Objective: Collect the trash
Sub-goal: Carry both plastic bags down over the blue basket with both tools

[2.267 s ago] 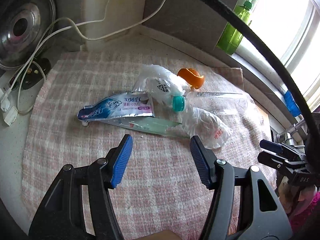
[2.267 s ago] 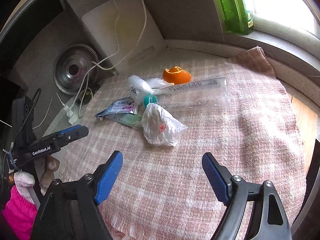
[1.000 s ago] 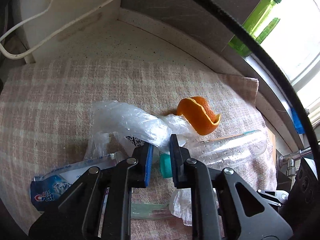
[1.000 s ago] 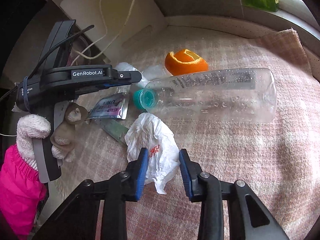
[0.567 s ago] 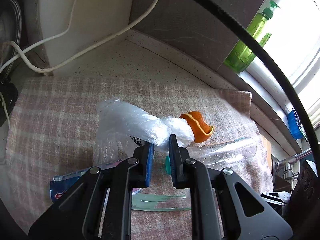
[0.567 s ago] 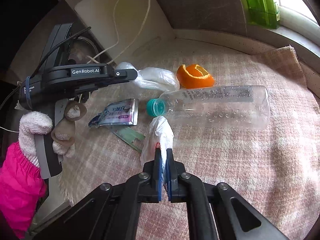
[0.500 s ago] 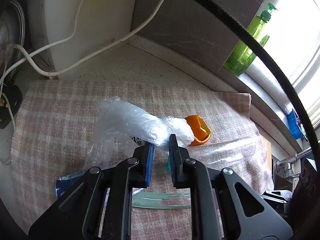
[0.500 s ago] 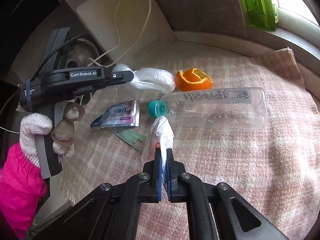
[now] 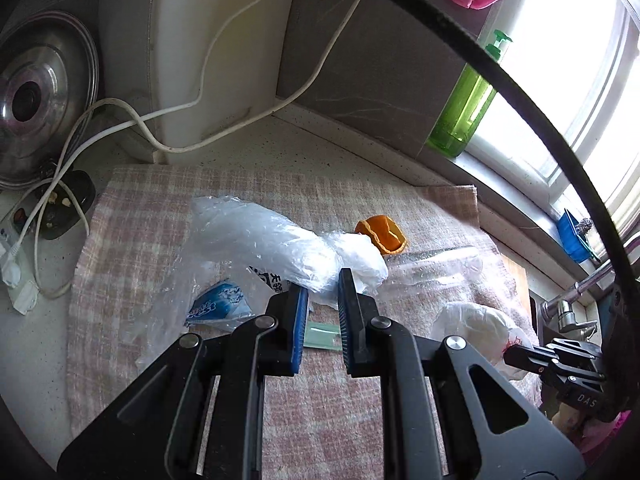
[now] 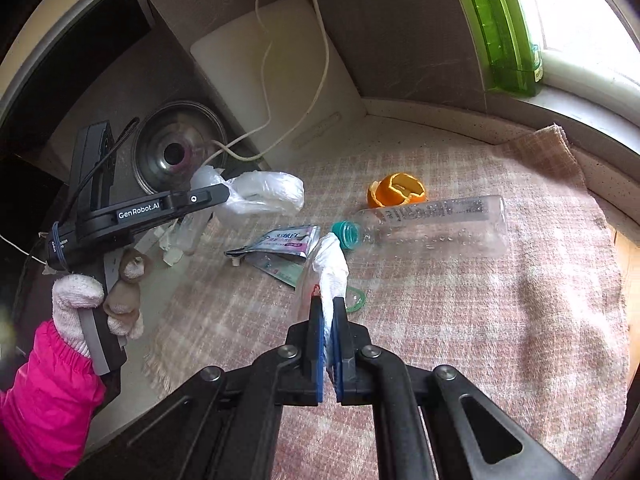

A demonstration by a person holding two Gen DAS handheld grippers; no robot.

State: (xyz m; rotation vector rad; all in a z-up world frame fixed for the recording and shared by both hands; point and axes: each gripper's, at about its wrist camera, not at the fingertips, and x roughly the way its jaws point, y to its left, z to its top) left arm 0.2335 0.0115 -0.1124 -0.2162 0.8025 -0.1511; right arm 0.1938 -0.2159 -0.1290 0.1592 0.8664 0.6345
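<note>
My left gripper (image 9: 322,286) is shut on a clear crumpled plastic bag (image 9: 276,246) and holds it above the checked cloth (image 9: 320,420); it also shows in the right wrist view (image 10: 224,196) with the bag (image 10: 264,192). My right gripper (image 10: 327,312) is shut on a white crumpled bag (image 10: 330,268), lifted off the cloth; that bag shows in the left wrist view (image 9: 476,324). On the cloth lie an orange peel (image 10: 396,194), a clear plastic bottle (image 10: 432,222) with a teal neck, a toothpaste tube (image 10: 284,240) and a green wrapper (image 10: 280,270).
A green soap bottle (image 9: 464,108) stands on the window sill. A steel pot lid (image 9: 36,100), a white board (image 9: 192,40) and white cables (image 9: 120,120) are at the back left. A power strip (image 9: 16,264) lies left of the cloth. A tap (image 9: 576,300) is at the right.
Both grippers closed on their bags and lifted them off the cloth and back. The left bag rose, uncovering the toothpaste tube; the right bag now hangs above the bottle's neck.
</note>
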